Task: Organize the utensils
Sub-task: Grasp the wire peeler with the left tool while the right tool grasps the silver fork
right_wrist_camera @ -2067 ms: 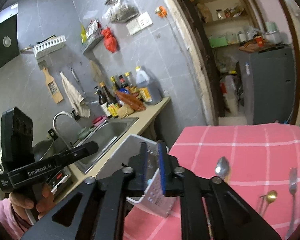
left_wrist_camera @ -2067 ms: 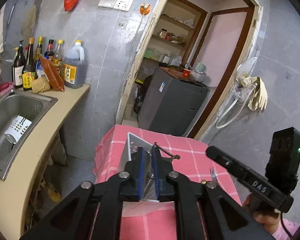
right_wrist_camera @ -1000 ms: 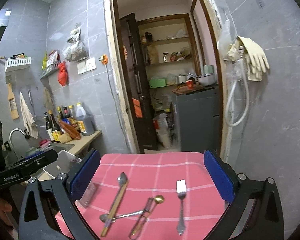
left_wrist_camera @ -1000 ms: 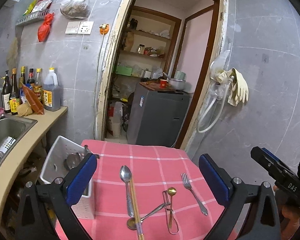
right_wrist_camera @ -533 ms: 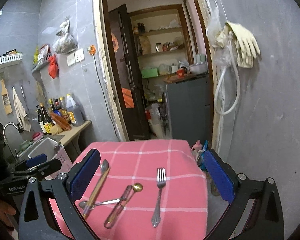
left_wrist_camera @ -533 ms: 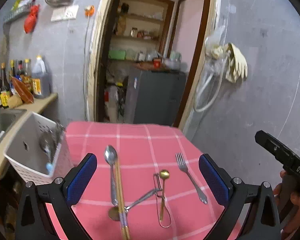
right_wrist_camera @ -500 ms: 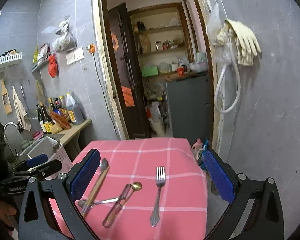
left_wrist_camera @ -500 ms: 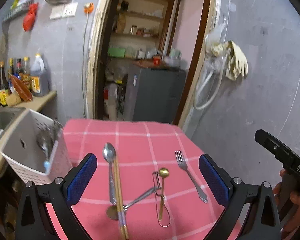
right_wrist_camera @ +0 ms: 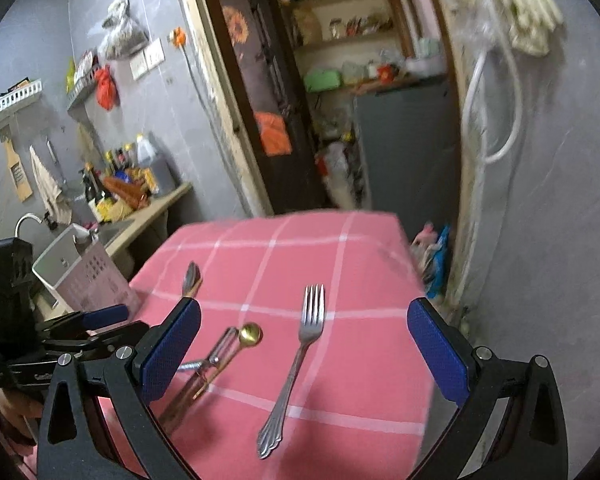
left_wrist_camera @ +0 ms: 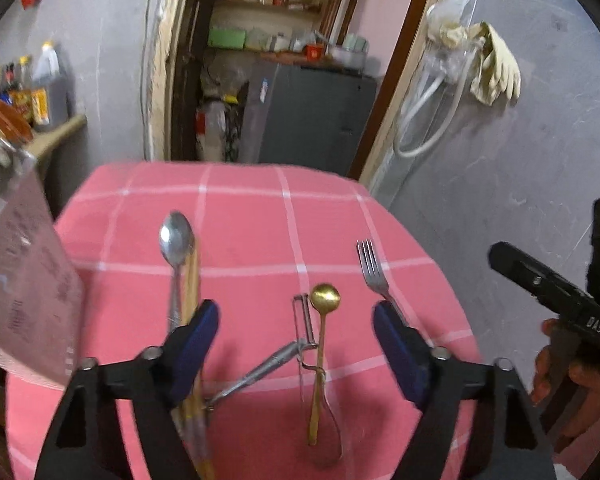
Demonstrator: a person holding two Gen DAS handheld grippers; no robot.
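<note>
Both grippers closing, nothing grasped yet. Left gripper straddling gold spoon, peeler; right gripper framing fork. Best centring on one handle before pinching.

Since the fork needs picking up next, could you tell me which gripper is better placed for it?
Probably the right gripper: the fork lies on the cloth directly between its closing, empty jaws. The left gripper, jaws also closing, frames the gold spoon and peeler instead.
</note>
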